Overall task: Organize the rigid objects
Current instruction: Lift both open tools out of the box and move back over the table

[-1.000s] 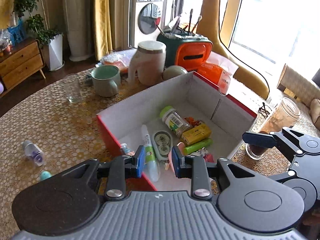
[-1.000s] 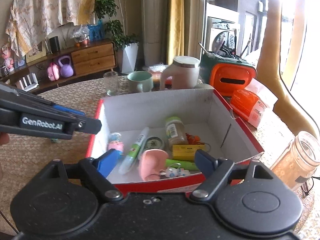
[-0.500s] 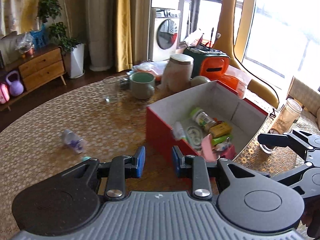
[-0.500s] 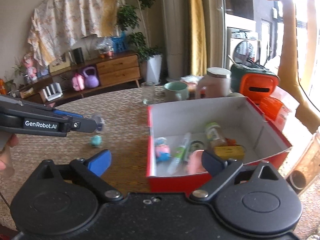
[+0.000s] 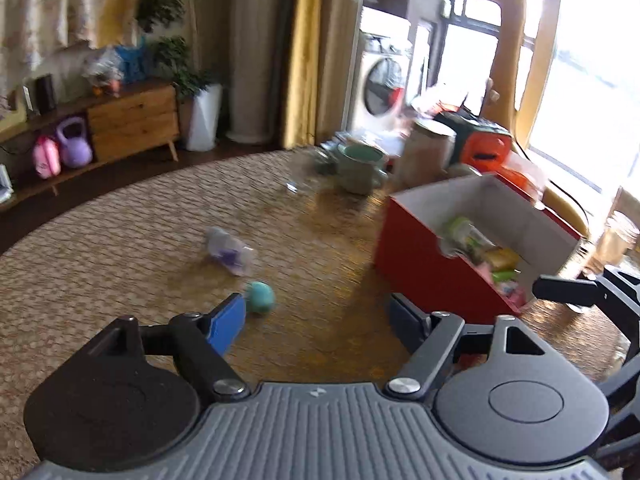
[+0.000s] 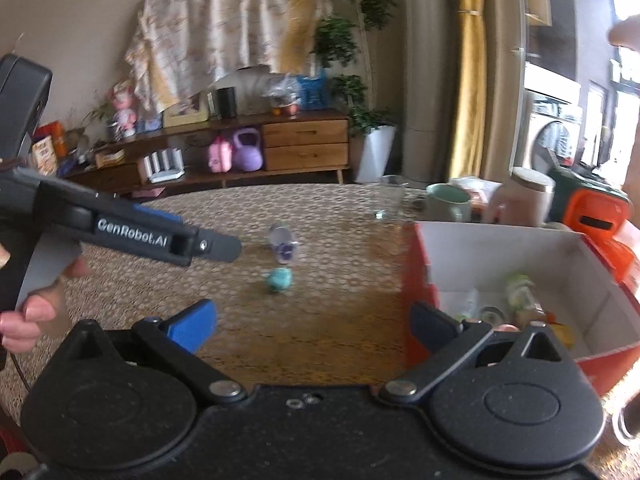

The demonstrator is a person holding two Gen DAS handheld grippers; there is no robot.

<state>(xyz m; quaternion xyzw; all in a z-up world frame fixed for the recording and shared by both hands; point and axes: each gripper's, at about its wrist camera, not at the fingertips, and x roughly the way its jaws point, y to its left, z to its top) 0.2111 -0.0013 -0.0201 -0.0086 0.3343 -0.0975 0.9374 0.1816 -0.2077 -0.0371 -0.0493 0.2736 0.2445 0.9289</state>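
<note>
Left gripper (image 5: 316,316) jaws opening, nothing between them; it points at bare table (image 5: 120,240) with the teal ball (image 5: 260,297) just past its left finger. Right gripper (image 6: 312,326) jaws spreading too, empty. Small clear bottle (image 5: 230,250) lies on its side just beyond the ball. Red box (image 5: 424,256) to the right holds several items, blurred, probably bottles and tubes.
</note>
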